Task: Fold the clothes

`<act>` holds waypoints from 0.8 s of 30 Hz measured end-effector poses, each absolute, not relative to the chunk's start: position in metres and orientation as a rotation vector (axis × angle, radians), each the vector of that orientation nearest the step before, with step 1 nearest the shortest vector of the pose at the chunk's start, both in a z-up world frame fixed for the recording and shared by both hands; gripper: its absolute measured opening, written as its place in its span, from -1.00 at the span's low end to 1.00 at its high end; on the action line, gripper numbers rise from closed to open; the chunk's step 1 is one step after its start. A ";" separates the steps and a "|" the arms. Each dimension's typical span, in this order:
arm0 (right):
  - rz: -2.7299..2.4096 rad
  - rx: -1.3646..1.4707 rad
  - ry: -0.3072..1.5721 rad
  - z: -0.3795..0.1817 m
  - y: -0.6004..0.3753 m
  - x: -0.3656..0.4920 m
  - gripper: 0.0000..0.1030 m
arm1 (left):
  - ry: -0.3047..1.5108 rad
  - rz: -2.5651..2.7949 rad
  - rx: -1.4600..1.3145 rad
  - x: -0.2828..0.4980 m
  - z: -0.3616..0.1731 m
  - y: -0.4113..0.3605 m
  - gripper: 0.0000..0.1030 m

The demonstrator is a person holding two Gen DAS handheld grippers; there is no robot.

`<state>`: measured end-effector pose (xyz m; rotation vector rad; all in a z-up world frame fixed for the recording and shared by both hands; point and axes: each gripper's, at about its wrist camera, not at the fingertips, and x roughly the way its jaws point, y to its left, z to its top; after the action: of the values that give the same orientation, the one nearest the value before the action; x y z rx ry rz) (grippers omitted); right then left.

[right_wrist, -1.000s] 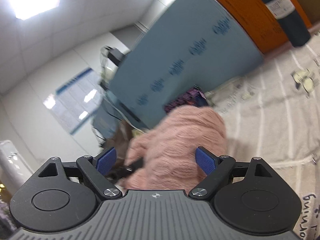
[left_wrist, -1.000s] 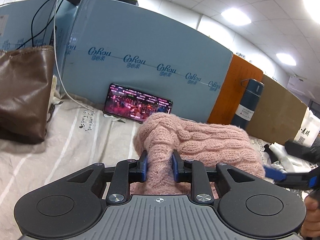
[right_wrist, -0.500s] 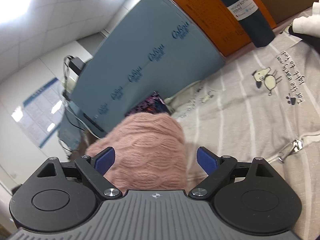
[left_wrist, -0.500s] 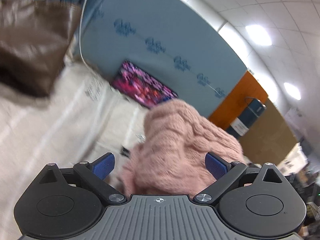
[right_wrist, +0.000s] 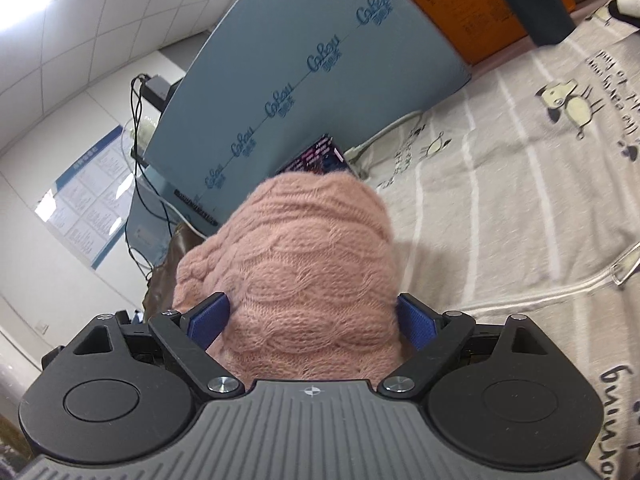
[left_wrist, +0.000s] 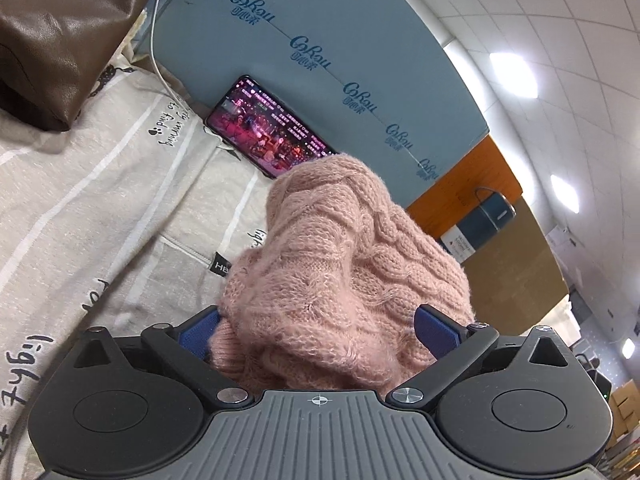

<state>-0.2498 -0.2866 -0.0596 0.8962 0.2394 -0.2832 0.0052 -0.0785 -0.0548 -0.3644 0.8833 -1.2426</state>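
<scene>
A pink cable-knit sweater (left_wrist: 340, 264) lies bunched in a thick folded pile on a grey printed sheet (left_wrist: 100, 184). My left gripper (left_wrist: 316, 330) is open, its blue pads (left_wrist: 196, 334) wide apart on either side of the pile's near end. The same sweater fills the middle of the right wrist view (right_wrist: 304, 268). My right gripper (right_wrist: 312, 320) is open too, its blue pads (right_wrist: 416, 322) straddling the pile from the opposite side. The parts of the sweater under both gripper bodies are hidden.
A lit phone (left_wrist: 268, 136) leans against a blue foam board (left_wrist: 320, 60) behind the sweater. A brown leather bag (left_wrist: 52, 36) sits at far left. A dark blue bottle (right_wrist: 528, 4) stands by an orange board (left_wrist: 460, 188). A white cable (left_wrist: 154, 48) runs along the board.
My left gripper has let go of the sweater and opened wide. Both grippers have moved closer, so the pile now sits between each pair of open pads.
</scene>
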 end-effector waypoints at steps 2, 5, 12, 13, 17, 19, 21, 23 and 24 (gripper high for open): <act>-0.283 0.887 0.249 -0.060 -0.285 -0.248 0.74 | 0.868 -1.237 -0.373 0.005 -0.055 -0.077 0.96; -0.282 0.880 0.249 -0.059 -0.283 -0.247 0.61 | 0.832 -1.202 -0.364 0.005 -0.053 -0.075 0.56; -0.288 0.802 0.208 -0.052 -0.272 -0.248 -0.05 | 0.674 -1.240 -0.322 -0.007 -0.040 -0.066 -0.27; -0.278 0.793 0.194 -0.047 -0.269 -0.247 -0.08 | 0.644 -1.246 -0.327 -0.009 -0.036 -0.062 -0.27; -0.241 0.756 0.135 -0.027 -0.256 -0.245 -0.09 | 0.534 -1.249 -0.373 -0.011 -0.019 -0.040 -0.27; -0.220 0.737 0.110 -0.017 -0.248 -0.240 -0.09 | 0.497 -1.235 -0.416 -0.007 -0.012 -0.028 -0.26; -0.193 0.713 0.096 -0.006 -0.238 -0.230 -0.09 | 0.459 -1.215 -0.449 -0.002 -0.007 -0.013 -0.26; -0.163 0.678 0.094 0.005 -0.229 -0.217 -0.09 | 0.421 -1.191 -0.472 0.004 -0.002 0.003 -0.26; -0.144 0.664 0.097 0.010 -0.224 -0.208 -0.09 | 0.405 -1.175 -0.484 0.008 0.001 0.012 -0.26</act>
<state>-0.2079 -0.2243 0.0097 0.6638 0.0974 -0.1435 0.0082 0.0120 0.0011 -0.4838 0.4049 -1.1749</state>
